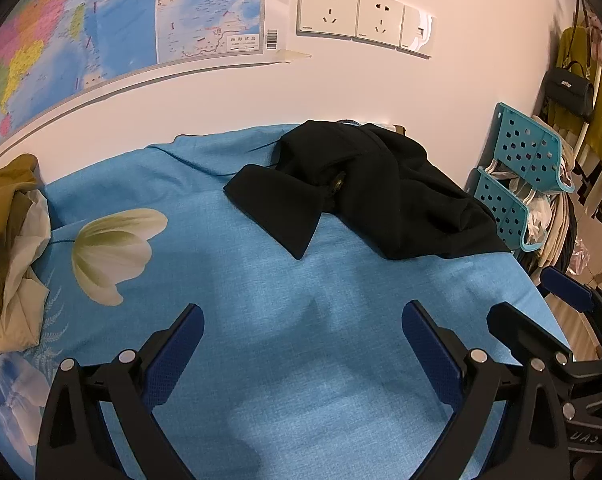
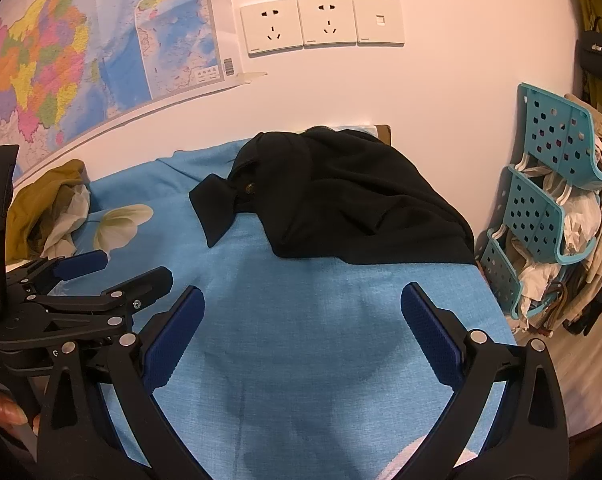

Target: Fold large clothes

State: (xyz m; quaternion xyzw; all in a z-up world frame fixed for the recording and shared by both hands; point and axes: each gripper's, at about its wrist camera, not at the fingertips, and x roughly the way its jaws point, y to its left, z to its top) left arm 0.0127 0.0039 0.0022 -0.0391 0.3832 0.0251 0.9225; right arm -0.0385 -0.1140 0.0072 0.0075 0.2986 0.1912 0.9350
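Left wrist view: black garment [image 1: 373, 192] bunched at 12 o'clock, soft, limp; both hand-held grippers [image 1: 301, 344] [image 2: 301, 328] agape, empty; best pinch the collar point [image 1: 297, 240].

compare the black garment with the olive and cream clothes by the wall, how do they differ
The black garment is one dark piece, spread loosely mid-bed with a pointed flap sticking out. The olive and cream clothes are two-toned and bunched in a tighter heap at the left edge of the bed. Both lie unfolded on the blue sheet.
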